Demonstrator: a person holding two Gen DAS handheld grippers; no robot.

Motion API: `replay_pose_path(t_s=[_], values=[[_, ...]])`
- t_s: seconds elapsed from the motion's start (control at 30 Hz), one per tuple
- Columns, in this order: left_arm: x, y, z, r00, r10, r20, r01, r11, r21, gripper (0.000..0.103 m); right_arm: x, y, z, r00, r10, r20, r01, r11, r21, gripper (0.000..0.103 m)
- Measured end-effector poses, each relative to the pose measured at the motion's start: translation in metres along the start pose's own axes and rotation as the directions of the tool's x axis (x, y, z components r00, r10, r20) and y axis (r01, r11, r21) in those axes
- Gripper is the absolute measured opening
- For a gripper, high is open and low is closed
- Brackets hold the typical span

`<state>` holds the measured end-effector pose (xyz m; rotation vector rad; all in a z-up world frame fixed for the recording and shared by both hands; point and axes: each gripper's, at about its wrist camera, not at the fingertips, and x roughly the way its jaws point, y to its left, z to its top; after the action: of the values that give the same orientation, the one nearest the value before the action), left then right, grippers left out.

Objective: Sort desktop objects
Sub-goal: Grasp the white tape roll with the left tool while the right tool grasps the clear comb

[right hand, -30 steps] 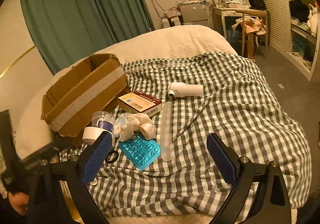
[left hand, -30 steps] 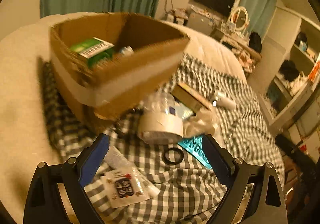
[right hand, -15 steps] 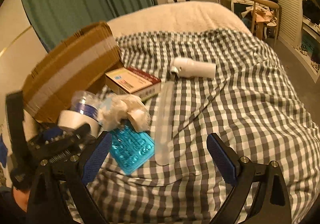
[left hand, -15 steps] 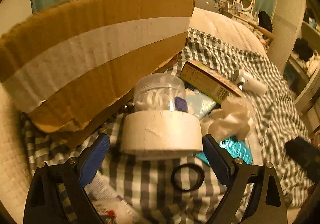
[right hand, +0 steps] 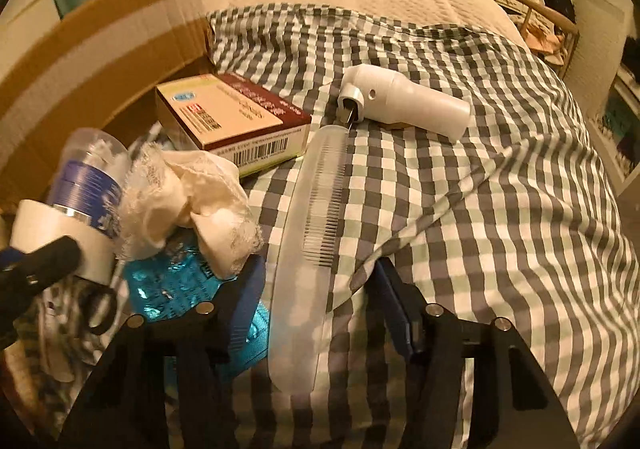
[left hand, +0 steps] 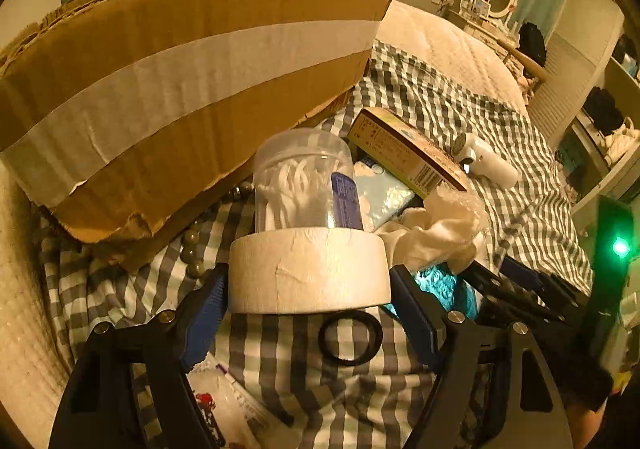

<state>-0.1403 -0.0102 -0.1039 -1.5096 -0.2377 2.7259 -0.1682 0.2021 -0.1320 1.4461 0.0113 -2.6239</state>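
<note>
A white tape roll (left hand: 308,269) stands on the checked cloth in front of a clear jar of white picks (left hand: 304,181). My left gripper (left hand: 308,285) is shut on the roll, one blue pad against each side. In the right wrist view the same roll (right hand: 60,233) shows with a left finger across it. My right gripper (right hand: 320,289) is open, its jaws partly narrowed around a clear plastic comb (right hand: 316,209) lying lengthwise between them; neither pad touches it. The open cardboard box (left hand: 180,69) looms just behind the roll.
A medicine carton (right hand: 232,121), a white handheld device (right hand: 404,105), crumpled white cloth (right hand: 188,197), a blue blister pack (right hand: 176,281) and a black ring (left hand: 350,337) crowd the cloth. Beads (left hand: 192,245) lie by the box. A sachet (left hand: 224,409) sits near.
My left gripper moved in on the tape roll and narrowed onto its sides. My right gripper dropped lower and forward over the comb, and its jaws narrowed.
</note>
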Motion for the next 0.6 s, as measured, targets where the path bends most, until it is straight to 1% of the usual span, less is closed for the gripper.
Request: replay_pose_path(t_s=[0.07,0.1,0.17,0.2,0.23,0.33,0.47,0.6], values=[[-0.002,-0.001,0.000,1.000,-0.001,-0.005,0.001,1.000,0.004,0.080,0.001,0.000,0.002,1.000,-0.013,-0.002,0.013,1.000,-0.009,0.051],[-0.003,-0.002,-0.001,1.000,-0.002,-0.012,0.002,1.000,0.012,0.080,0.001,0.000,0.002,1.000,-0.021,-0.002,0.021,1.000,-0.014,0.047],[-0.007,-0.002,-0.002,1.000,-0.007,-0.016,0.007,1.000,0.014,0.080,-0.001,0.000,0.002,0.999,-0.032,-0.002,0.032,0.999,-0.020,0.037],[-0.007,-0.003,-0.002,1.000,-0.011,-0.018,0.011,1.000,0.014,0.080,-0.002,0.000,0.002,0.999,-0.041,0.000,0.041,0.999,-0.023,0.029],[-0.009,-0.003,-0.003,1.000,-0.018,-0.023,0.018,1.000,0.013,0.080,-0.003,0.000,0.002,0.999,-0.046,0.001,0.046,0.999,-0.025,0.027],[-0.016,-0.002,-0.005,0.999,-0.032,-0.036,0.033,0.999,0.011,0.080,-0.011,-0.002,0.000,0.998,-0.054,0.013,0.054,0.998,-0.026,0.026],[-0.026,0.001,-0.008,0.998,-0.047,-0.032,0.047,0.999,0.002,0.080,-0.029,-0.001,-0.004,0.998,-0.053,0.036,0.054,0.998,-0.019,0.026],[-0.039,0.010,-0.014,0.997,-0.079,-0.007,0.079,0.996,-0.046,0.080,-0.049,-0.006,-0.010,0.999,-0.006,0.042,0.005,0.999,0.032,0.026]])
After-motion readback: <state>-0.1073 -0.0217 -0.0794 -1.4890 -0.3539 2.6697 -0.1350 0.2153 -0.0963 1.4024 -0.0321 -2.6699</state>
